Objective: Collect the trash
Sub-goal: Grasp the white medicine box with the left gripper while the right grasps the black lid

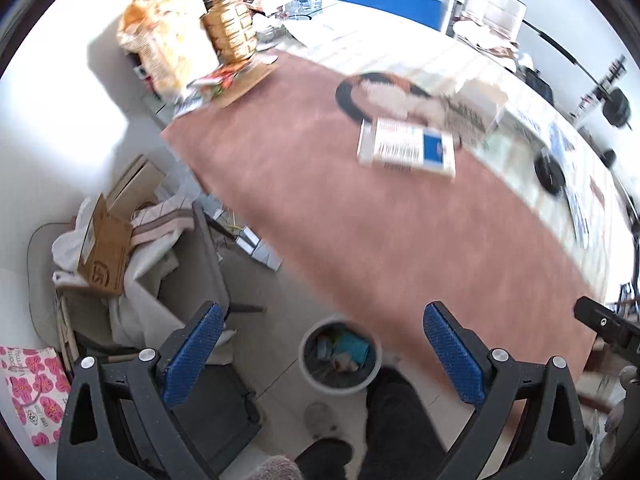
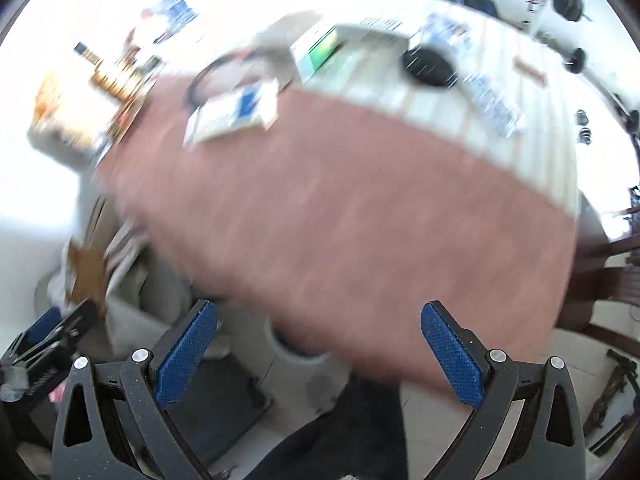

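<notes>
A round grey trash bin [image 1: 340, 360] stands on the floor by the table's near edge, with a teal item and other scraps inside. My left gripper [image 1: 320, 344] is open and empty, held above the bin. A white and blue box [image 1: 406, 147] lies on the reddish-brown table mat [image 1: 320, 208], with crumpled paper on a black ring [image 1: 376, 92] behind it. My right gripper [image 2: 318, 344] is open and empty over the table's near edge; its view is blurred. The box [image 2: 232, 114] and part of the bin [image 2: 288, 350] show there too.
A gold bottle [image 1: 228, 28] and a bread bag [image 1: 164, 36] stand at the table's far left. A chair piled with cardboard and cloth [image 1: 112, 248] is left of the table. A black round object [image 1: 550, 172] lies at right. The person's dark-trousered leg [image 1: 396, 420] is beside the bin.
</notes>
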Demonstrator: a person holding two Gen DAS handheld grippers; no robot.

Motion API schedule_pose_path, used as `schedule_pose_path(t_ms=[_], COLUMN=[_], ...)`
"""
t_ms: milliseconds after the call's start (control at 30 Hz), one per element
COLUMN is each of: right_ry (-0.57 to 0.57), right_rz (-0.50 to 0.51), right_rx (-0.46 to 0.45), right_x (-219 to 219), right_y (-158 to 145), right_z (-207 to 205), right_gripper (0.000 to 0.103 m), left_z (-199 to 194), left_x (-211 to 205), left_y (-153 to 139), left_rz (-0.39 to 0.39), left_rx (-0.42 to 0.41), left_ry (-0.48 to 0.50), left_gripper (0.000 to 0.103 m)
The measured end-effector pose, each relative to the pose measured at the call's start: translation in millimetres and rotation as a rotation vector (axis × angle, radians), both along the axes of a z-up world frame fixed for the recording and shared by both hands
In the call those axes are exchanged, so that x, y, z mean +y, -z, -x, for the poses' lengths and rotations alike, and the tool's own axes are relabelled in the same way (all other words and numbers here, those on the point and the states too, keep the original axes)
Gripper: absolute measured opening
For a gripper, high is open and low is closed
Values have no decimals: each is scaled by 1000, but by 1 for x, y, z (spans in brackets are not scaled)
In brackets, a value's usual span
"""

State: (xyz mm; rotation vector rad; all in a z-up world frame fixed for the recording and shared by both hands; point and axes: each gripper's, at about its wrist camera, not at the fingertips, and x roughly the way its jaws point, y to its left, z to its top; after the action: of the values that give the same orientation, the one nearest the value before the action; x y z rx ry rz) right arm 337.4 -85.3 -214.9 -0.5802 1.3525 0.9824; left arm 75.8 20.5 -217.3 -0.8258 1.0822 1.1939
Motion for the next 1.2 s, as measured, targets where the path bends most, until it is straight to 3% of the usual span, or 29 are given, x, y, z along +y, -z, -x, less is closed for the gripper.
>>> schedule_pose_path(t_ms=[133, 300, 467, 633, 733, 833, 900, 967, 1067, 1133, 1200], right_ry=[125, 256, 303, 326, 319, 285, 252, 216, 146, 98, 47], right_rz=[43, 80, 114, 152, 165, 185, 194, 183, 193, 196, 192], right_rx=[-5, 4, -9, 4, 12, 6, -22, -45, -97, -134, -148], right_x=[54, 108, 154, 183, 194, 207, 215, 222, 227, 226, 221], right_y=[19, 58, 89, 116, 128, 139, 141, 140, 138, 139, 138], right_z=[-87, -166, -211, -240, -247, -249, -249, -246, -235, -223, -216], right_gripper=[103, 103, 103, 103, 103, 103, 103, 102, 96, 89, 86], left_z=[-41, -85, -100, -94, -87, -83, -91, -108, -136, -144, -145], left_x=[66, 145, 196, 216, 219, 218, 222, 223, 211, 195, 179], left_y=[19, 68, 123, 163, 178, 183, 179, 170, 160, 159, 160], left_rz=[122, 300, 449, 564, 593, 590, 559, 492, 401, 379, 363], left_rx=[-92, -149, -214, -276, -290, -265, -206, -117, 20, 83, 122], left_ry=[-99, -271, -503, -712, -815, -857, -787, -606, -258, -101, -4], left_gripper=[102, 102, 102, 102, 102, 100, 90, 90, 90, 89, 90])
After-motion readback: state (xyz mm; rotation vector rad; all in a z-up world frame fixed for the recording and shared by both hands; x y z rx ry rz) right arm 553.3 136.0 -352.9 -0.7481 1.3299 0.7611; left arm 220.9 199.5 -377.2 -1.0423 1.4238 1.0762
